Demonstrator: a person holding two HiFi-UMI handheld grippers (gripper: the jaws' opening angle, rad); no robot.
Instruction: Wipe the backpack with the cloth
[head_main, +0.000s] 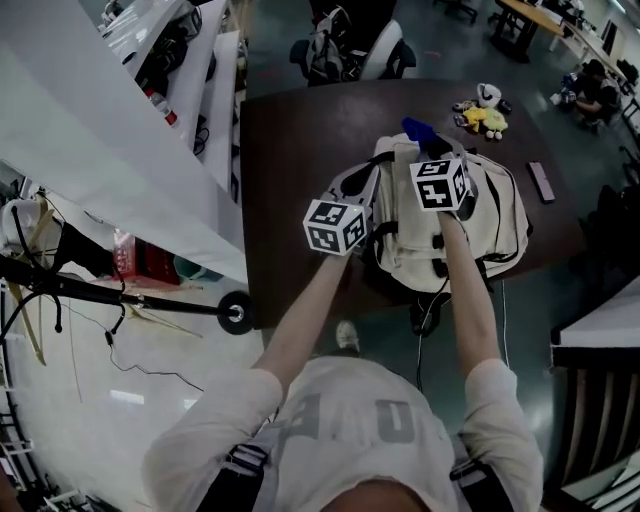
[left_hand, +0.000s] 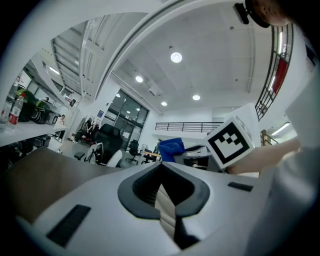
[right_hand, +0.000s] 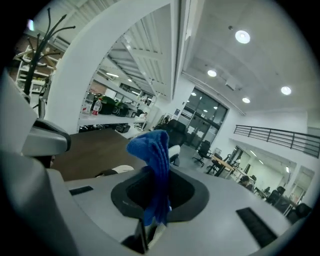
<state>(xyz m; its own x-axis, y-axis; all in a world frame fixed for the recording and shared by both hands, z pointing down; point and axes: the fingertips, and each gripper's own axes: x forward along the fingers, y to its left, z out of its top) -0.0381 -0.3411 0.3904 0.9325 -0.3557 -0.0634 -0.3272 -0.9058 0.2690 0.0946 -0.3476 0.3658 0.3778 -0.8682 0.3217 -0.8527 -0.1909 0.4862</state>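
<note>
Jaws clamped both sides: right gripper (right_hand: 147, 235) on the blue cloth (right_hand: 156, 160), left gripper (left_hand: 171, 227) pinching a beige strap (left_hand: 164, 202), apparently off the backpack (head_main: 490, 225). Cloth is limp and light, so I hold it bunched. The backpack looks soft and will likely slide, so the left anchors it.

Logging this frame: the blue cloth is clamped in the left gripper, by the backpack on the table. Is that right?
Not quite: the blue cloth is clamped in the right gripper, as the right gripper view shows, by the backpack on the table.

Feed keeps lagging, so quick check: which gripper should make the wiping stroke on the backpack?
Right. The right gripper is shut on the blue cloth over the backpack; the left gripper is clamped on the backpack's beige fabric, probably steadying it.
</note>
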